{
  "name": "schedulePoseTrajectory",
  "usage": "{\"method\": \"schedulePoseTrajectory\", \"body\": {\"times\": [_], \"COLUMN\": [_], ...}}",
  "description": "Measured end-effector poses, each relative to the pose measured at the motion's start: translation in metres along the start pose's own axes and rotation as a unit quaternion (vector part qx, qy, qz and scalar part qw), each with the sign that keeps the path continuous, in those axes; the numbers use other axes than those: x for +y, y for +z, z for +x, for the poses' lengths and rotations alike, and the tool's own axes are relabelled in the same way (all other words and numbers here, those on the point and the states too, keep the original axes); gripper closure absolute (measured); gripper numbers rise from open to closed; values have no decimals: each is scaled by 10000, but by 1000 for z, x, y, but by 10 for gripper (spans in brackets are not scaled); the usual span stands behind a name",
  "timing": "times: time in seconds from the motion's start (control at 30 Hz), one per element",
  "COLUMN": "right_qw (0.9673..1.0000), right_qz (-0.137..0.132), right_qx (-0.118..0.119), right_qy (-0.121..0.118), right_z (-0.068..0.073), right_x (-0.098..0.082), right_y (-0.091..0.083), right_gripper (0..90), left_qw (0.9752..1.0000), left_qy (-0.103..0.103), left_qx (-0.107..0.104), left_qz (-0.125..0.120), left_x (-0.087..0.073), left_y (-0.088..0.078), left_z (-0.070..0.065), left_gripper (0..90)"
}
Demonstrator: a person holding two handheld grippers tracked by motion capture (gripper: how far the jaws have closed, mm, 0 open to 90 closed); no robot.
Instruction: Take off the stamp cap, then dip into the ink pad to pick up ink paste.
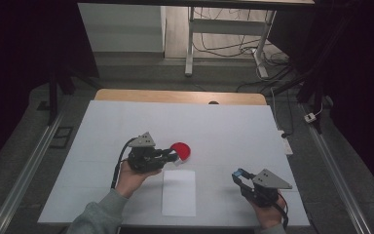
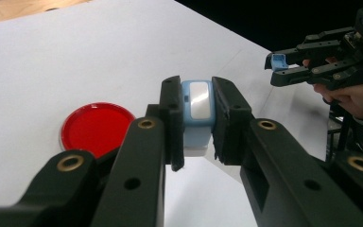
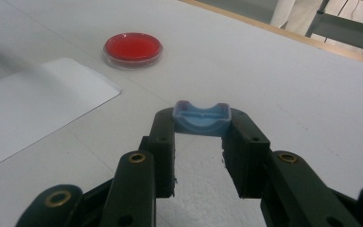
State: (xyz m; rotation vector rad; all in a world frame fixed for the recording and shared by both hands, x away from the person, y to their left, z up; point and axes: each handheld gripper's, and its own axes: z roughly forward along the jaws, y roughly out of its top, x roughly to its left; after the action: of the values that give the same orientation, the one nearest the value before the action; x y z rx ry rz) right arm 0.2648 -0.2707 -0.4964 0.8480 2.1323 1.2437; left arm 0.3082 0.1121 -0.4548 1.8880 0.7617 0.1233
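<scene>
My left gripper (image 1: pixel 174 157) hovers mid-table, shut on a small light-blue block with a pale shiny face (image 2: pixel 197 106). Its tips are just left of a round red dish (image 1: pixel 181 150), which lies flat on the white table cover. In the left gripper view the red dish (image 2: pixel 96 127) lies left of and below the jaws. My right gripper (image 1: pixel 237 174), near the front right, is shut on a small blue cap-like piece (image 3: pixel 201 119). That cap (image 2: pixel 278 61) also shows far off in the left gripper view. A white sheet (image 1: pixel 178 192) lies between the two hands.
The white table cover (image 1: pixel 224 131) spans most of the wooden table (image 1: pixel 175 95). Beyond the far edge are desk legs and cables (image 1: pixel 224 46) on the floor. Metal rails (image 1: pixel 34 156) run along both sides.
</scene>
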Motion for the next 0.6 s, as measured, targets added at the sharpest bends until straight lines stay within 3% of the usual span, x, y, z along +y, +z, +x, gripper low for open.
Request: {"method": "schedulePoseTrajectory", "body": {"times": [0.6], "right_qw": [10000], "right_qz": [21], "right_qx": [-19], "right_qy": [-7], "right_z": [0], "right_x": [1], "right_y": [3], "right_gripper": [651], "left_qw": [9999], "left_qy": [71], "left_qx": [135], "left_qz": [46], "left_x": [1], "left_y": [1], "left_z": [1], "left_gripper": [758]}}
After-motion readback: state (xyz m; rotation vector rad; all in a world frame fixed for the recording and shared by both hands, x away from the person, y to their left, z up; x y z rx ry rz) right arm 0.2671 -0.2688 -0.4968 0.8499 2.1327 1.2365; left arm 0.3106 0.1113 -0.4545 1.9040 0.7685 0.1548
